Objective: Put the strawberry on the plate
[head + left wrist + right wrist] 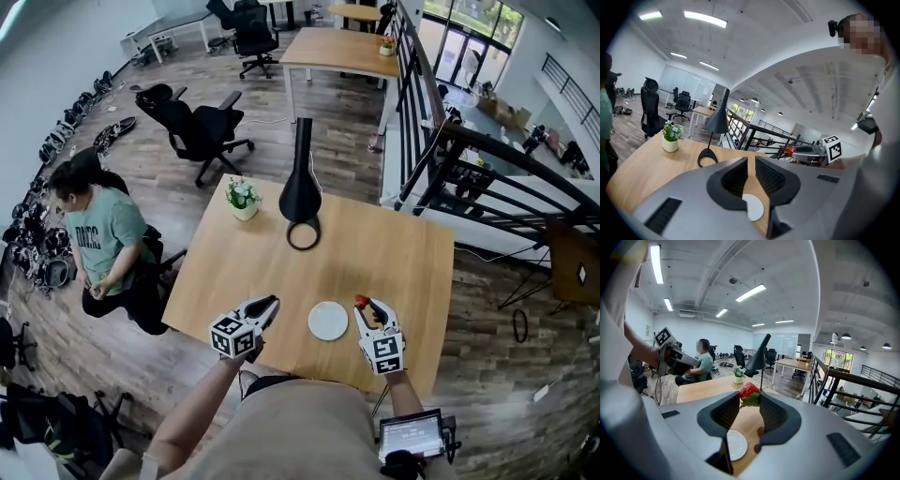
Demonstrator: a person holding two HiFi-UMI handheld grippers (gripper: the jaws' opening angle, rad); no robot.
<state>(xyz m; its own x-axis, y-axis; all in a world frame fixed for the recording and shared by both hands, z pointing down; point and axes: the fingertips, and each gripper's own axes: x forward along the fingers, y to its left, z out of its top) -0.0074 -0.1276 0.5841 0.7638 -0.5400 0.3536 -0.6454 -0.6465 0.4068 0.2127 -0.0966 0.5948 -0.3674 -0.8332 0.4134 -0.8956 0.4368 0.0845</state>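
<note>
The right tool (749, 401) grips the strawberry (748, 390) at the tips of its jaws, holding it above the wooden surface (375, 253), just to the right of the white plate (328, 321). On the plate's other side, the left tool (267, 305) is empty, its jaws only a slit apart.

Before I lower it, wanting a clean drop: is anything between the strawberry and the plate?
Nothing visible does. The red strawberry in the right gripper is just right of the round white plate; only bare wooden table between.
</note>
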